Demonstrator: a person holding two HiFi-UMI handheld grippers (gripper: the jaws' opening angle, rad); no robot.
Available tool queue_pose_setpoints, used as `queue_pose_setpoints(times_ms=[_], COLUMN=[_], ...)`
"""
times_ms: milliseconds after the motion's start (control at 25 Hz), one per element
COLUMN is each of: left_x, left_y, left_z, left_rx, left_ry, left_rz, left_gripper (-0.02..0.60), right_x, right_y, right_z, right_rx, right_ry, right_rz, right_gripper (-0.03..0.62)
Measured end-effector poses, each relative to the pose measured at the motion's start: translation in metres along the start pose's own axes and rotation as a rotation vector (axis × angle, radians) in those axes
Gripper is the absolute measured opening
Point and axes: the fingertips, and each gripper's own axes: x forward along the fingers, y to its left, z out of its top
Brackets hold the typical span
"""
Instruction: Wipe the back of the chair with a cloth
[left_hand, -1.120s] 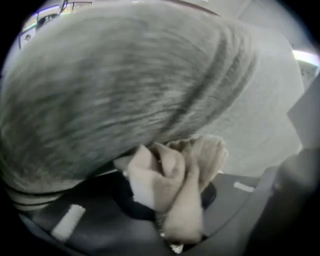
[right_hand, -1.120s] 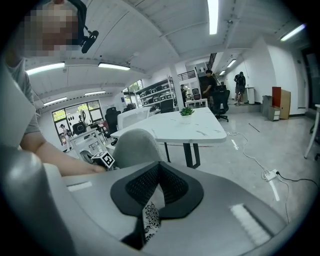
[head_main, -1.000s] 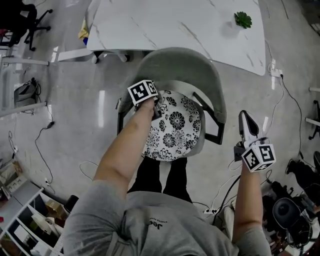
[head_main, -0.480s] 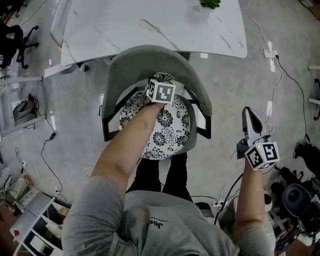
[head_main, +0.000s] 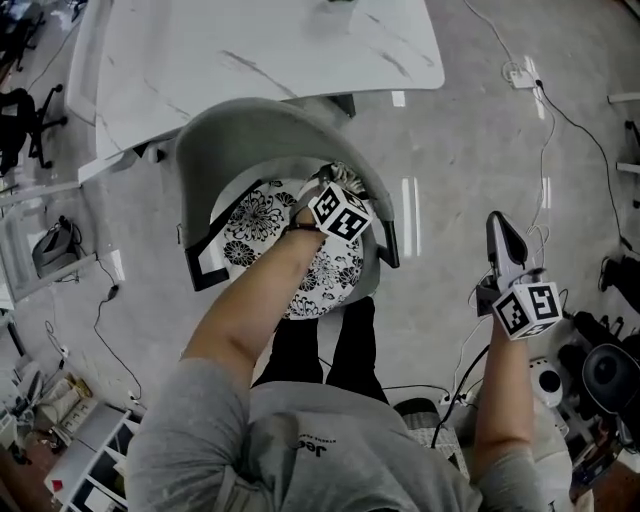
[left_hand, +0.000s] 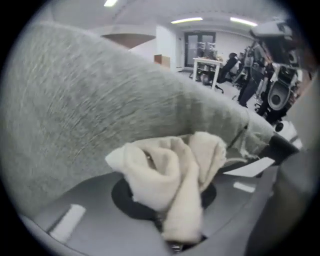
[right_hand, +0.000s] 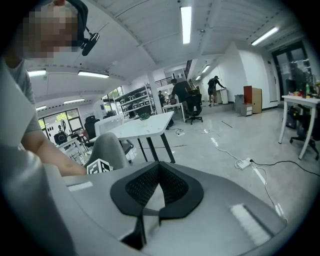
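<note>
The chair has a curved grey fabric back and a black-and-white floral seat cushion. My left gripper reaches over the seat to the inner right part of the back, shut on a bunched cream cloth. In the left gripper view the cloth fills the jaws and lies against the grey back. My right gripper hangs to the right of the chair, apart from it. Its jaws are shut with nothing between them.
A white marble table stands just beyond the chair. Cables and a power strip lie on the floor at the right. Dark equipment sits at lower right, shelving at lower left, an office chair far left.
My left gripper has swept the cloth along the inside of the chair back from its left side to its right side. The right gripper has stayed put.
</note>
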Motion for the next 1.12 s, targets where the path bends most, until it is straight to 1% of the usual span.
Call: queue_pose_setpoints(times_ms=[200,320,360,400,440,480,520,640,680,720,840,920,1000,1120], left_x=[-0.003,-0.006,-0.007,-0.008,-0.010,-0.014,-0.020,-0.052,-0.066,-0.080,-0.127,-0.161,-0.192,-0.236], left_y=[-0.038,-0.064,-0.071,-0.074,-0.073,-0.068,-0.061,-0.034,-0.025,-0.017,-0.001,0.007,0.015,0.020], left_z=[0.002,0.000,-0.002,-0.004,-0.007,-0.010,-0.013,-0.030,-0.038,-0.046,-0.063,-0.062,-0.050,-0.021], left_rx=[0.302,0.504,0.547,0.561,0.542,0.492,0.413,0.109,0.037,-0.011,-0.113,-0.177,-0.196,-0.175], left_ry=[-0.031,-0.057,-0.063,-0.068,-0.072,-0.075,-0.079,-0.092,-0.096,-0.100,-0.134,-0.180,-0.241,-0.345], left_rz=[-0.043,-0.080,-0.095,-0.109,-0.120,-0.127,-0.129,-0.136,-0.134,-0.129,-0.119,-0.124,-0.129,-0.150], left_gripper=[0.120,0.120,0.120,0.120,0.123,0.127,0.132,0.133,0.133,0.133,0.133,0.137,0.141,0.143], right_x=[-0.017,-0.022,-0.023,-0.025,-0.027,-0.031,-0.034,-0.046,-0.050,-0.054,-0.070,-0.080,-0.091,-0.115], right_y=[-0.003,0.002,0.004,0.006,0.008,0.010,0.013,0.026,0.031,0.036,0.052,0.062,0.071,0.086], right_z=[-0.003,-0.005,-0.006,-0.007,-0.009,-0.010,-0.011,-0.006,-0.003,0.002,0.015,0.026,0.040,0.066], right_rx=[0.005,0.002,0.001,-0.001,-0.003,-0.004,-0.004,-0.006,-0.009,-0.013,-0.016,-0.014,-0.013,-0.026], right_ry=[-0.012,-0.009,-0.010,-0.014,-0.020,-0.023,-0.024,-0.025,-0.029,-0.035,-0.053,-0.067,-0.087,-0.117], right_rz=[-0.014,-0.016,-0.015,-0.013,-0.011,-0.011,-0.013,-0.016,-0.016,-0.017,-0.026,-0.035,-0.052,-0.084], right_gripper=[0.002,0.002,0.002,0.002,0.002,0.002,0.002,0.002,0.002,0.002,0.002,0.002,0.002,0.002])
